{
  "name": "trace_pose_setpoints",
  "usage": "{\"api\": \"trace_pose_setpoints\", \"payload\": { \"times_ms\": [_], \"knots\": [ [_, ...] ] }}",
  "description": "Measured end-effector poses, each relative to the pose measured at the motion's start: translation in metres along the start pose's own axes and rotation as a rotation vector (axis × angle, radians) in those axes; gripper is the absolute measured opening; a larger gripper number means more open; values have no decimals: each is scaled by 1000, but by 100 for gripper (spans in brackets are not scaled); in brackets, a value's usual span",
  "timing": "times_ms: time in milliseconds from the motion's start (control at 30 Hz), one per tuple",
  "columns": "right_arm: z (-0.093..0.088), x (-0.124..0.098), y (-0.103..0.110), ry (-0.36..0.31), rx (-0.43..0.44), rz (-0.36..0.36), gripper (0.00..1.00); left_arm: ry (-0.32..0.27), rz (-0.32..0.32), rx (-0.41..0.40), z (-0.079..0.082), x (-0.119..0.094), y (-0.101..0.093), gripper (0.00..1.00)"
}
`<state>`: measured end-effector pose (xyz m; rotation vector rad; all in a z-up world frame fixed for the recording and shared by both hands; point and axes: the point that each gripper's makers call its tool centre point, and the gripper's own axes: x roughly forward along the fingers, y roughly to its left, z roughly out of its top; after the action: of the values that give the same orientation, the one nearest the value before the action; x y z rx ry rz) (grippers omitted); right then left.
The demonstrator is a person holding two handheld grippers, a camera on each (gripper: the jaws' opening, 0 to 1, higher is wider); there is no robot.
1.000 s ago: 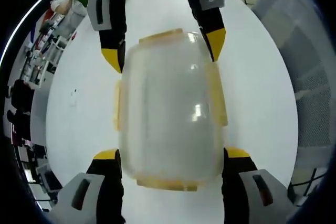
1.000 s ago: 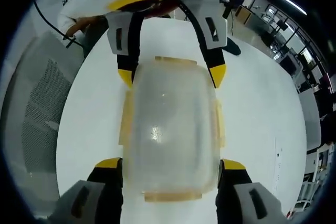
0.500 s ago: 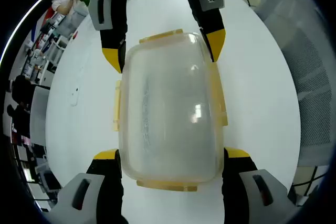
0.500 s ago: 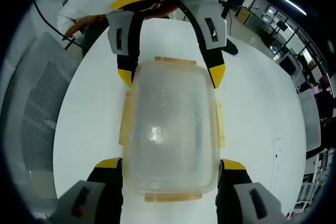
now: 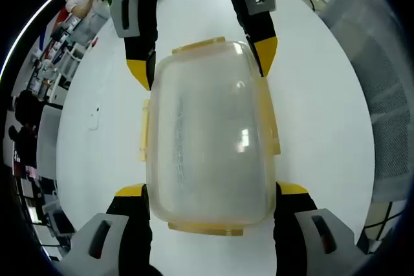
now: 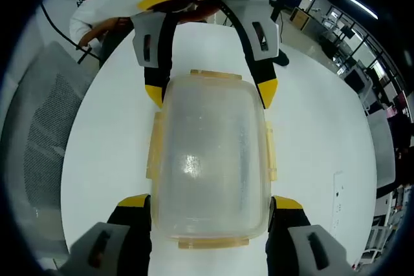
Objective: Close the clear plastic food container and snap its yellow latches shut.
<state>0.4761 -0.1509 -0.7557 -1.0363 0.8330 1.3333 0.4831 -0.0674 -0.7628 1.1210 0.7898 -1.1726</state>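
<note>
Could skid across the smooth white table point(image 5: 323, 114) or tip if either side presses unevenly, leaving the yellow latches point(image 5: 143, 139) unsnapped. Clear plastic container point(image 5: 207, 137) resting lid-on between both tools, held lengthwise: left gripper point(image 5: 211, 191) straddling the near end, right gripper point(image 6: 207, 198) the opposite end, jaws apart, flanking the walls.
</note>
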Motion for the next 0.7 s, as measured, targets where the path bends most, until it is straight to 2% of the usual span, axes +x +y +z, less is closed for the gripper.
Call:
{"api": "trace_pose_setpoints", "payload": {
  "times_ms": [700],
  "knots": [
    [4, 5, -20, -11, 35, -20, 72, 11, -8, 37, -8, 5, 22, 76]
  ]
}}
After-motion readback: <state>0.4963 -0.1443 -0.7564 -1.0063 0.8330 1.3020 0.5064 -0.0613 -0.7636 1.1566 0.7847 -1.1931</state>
